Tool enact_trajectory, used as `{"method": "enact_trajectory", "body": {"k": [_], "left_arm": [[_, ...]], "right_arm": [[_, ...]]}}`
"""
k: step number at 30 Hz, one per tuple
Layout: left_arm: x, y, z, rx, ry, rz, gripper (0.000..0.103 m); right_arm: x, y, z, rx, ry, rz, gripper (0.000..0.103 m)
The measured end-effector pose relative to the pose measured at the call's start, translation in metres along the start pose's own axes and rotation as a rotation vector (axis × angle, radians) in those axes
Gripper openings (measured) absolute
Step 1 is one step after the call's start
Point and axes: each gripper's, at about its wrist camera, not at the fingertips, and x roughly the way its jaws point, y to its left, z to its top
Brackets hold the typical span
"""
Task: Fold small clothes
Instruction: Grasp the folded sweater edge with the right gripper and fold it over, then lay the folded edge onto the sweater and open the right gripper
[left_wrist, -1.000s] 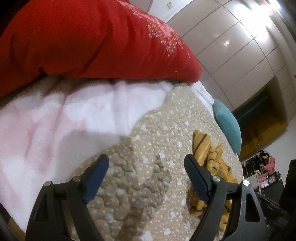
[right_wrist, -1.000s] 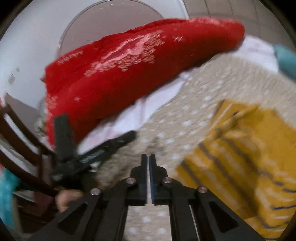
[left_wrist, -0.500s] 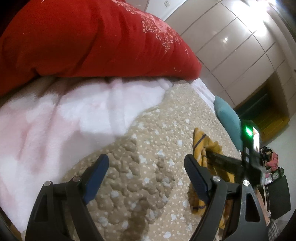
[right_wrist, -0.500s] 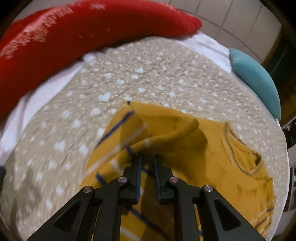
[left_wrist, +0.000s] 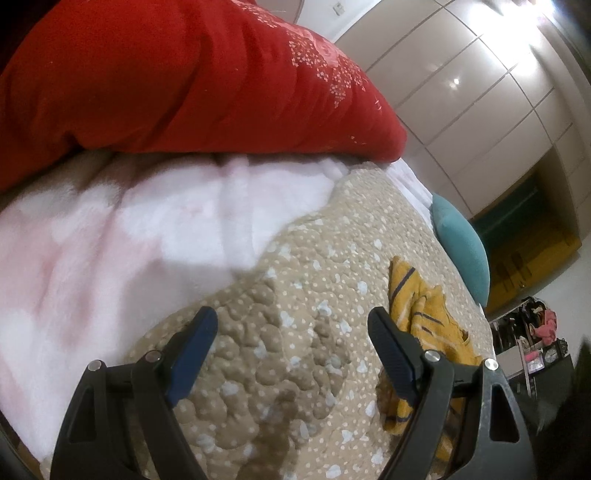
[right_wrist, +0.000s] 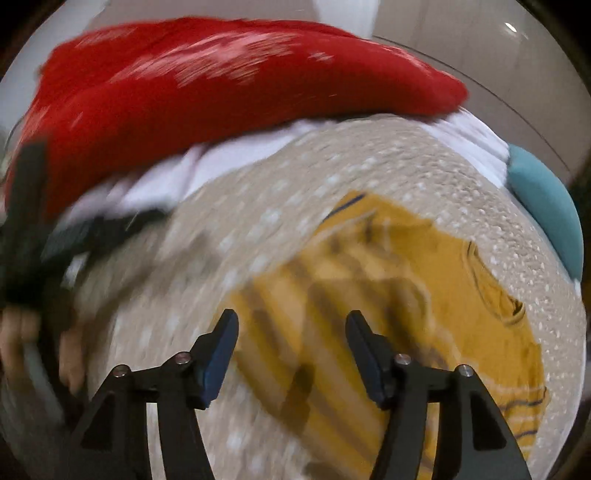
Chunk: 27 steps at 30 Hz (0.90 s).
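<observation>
- Yellow striped garment (right_wrist: 424, 295): lies rumpled and partly doubled over on the dotted beige quilt (left_wrist: 295, 295) of the bed, neckline toward the teal cushion (right_wrist: 546, 206); striped hem or sleeve nearest the camera.
- Right claw (right_wrist: 291, 332): jaws spread apart, holding nothing, hovering directly over the near striped edge of the garment. The view is motion-blurred, so contact with the cloth cannot be determined.
- Left claw (left_wrist: 291, 332): jaws spread wide, empty, poised over bare quilt; in this view the garment (left_wrist: 424, 317) lies off to its right, beyond the right finger.
- Governing relation: the garment runs lengthwise away from the right claw toward the cushion, so the right hand is judged the nearer one for taking the near edge.
- Background: red duvet (left_wrist: 184, 74) and white-pink blanket (left_wrist: 129, 240) piled at the far side.
</observation>
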Motion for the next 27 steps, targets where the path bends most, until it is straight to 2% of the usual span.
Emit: {"method": "enact_trajectory", "body": {"k": [3, 6, 9, 11, 12, 13, 15, 16, 18, 21, 25, 27], "left_arm": [[0.001, -0.002, -0.001, 0.004, -0.002, 0.009, 0.083], [0.000, -0.002, -0.001, 0.007, -0.001, 0.010, 0.083], [0.000, 0.001, 0.000, -0.001, 0.000, 0.002, 0.083], [-0.002, 0.005, 0.002, -0.013, -0.003, -0.003, 0.083], [-0.002, 0.007, 0.002, -0.021, -0.004, -0.006, 0.083], [-0.003, 0.009, 0.003, -0.029, -0.003, -0.015, 0.083], [-0.004, 0.010, 0.003, -0.036, -0.005, -0.018, 0.083], [-0.005, 0.008, 0.002, -0.029, -0.008, -0.011, 0.083], [-0.005, 0.004, 0.000, -0.012, -0.010, 0.000, 0.083], [-0.005, -0.004, -0.005, 0.012, -0.020, 0.009, 0.083], [-0.007, -0.021, -0.014, 0.053, -0.036, -0.009, 0.083], [-0.008, -0.034, -0.022, 0.096, -0.043, -0.011, 0.083]], "right_arm": [[0.008, 0.029, -0.026, -0.122, 0.023, -0.090, 0.070], [0.039, 0.052, -0.039, -0.263, 0.059, -0.245, 0.069], [0.060, 0.069, -0.033, -0.370, 0.017, -0.398, 0.069], [0.074, 0.074, -0.016, -0.374, 0.005, -0.463, 0.068], [0.079, 0.072, -0.009, -0.358, 0.005, -0.466, 0.064], [0.087, 0.068, -0.001, -0.328, 0.010, -0.462, 0.048], [0.098, 0.057, 0.008, -0.249, 0.031, -0.438, 0.027], [0.098, 0.052, 0.010, -0.206, 0.024, -0.413, 0.022], [0.087, 0.043, 0.011, -0.139, -0.006, -0.369, 0.016], [0.060, 0.018, 0.011, -0.022, -0.059, -0.287, 0.014], [0.005, -0.029, 0.009, 0.190, -0.163, -0.199, 0.013], [-0.026, -0.069, -0.001, 0.316, -0.227, -0.166, 0.013]]}}
